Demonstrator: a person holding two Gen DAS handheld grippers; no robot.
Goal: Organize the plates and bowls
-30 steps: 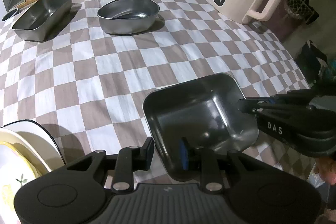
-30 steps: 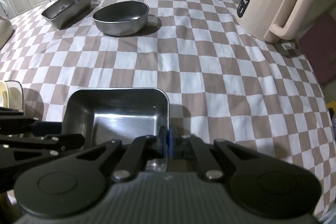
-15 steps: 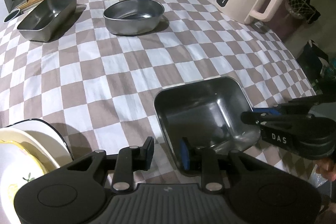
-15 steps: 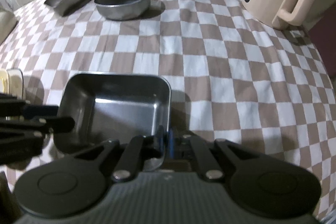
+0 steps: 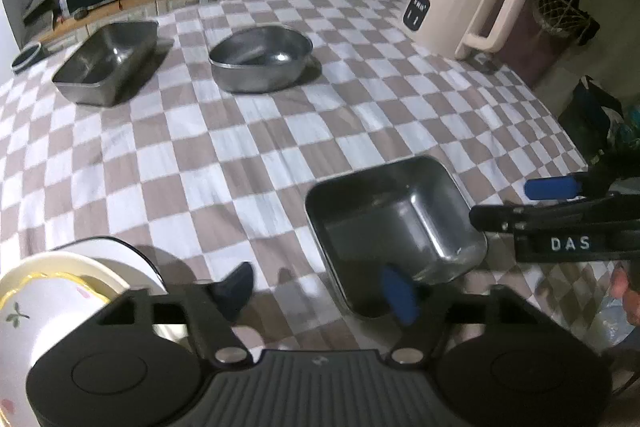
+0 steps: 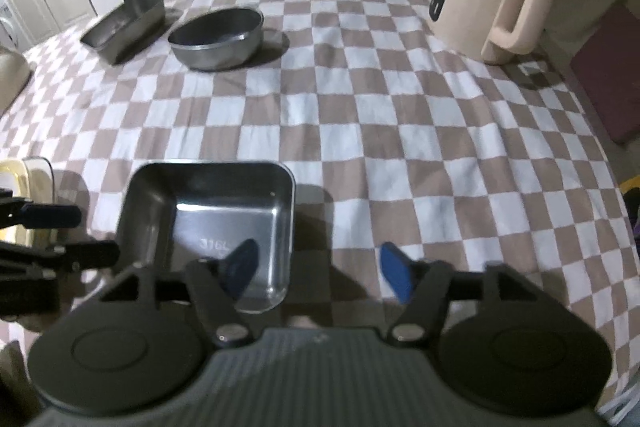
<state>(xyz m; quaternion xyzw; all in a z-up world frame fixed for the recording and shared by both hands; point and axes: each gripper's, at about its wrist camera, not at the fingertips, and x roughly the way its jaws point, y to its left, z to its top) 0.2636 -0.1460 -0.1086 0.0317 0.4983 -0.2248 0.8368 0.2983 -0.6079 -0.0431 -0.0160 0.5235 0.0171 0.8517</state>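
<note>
Dim indoor light in both views, grainy and soft. Fisheye bending curves the table (image 5: 248, 147) edges, corners vignette black. Metal pans (image 6: 224, 211) show faint glare; soft shadows fall rightward.

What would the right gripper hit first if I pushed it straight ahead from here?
Probably bare checkered tablecloth. The right gripper is open, and the square steel tray lies just left of its line, one pad over the tray's near right corner. Depth is unclear.
</note>
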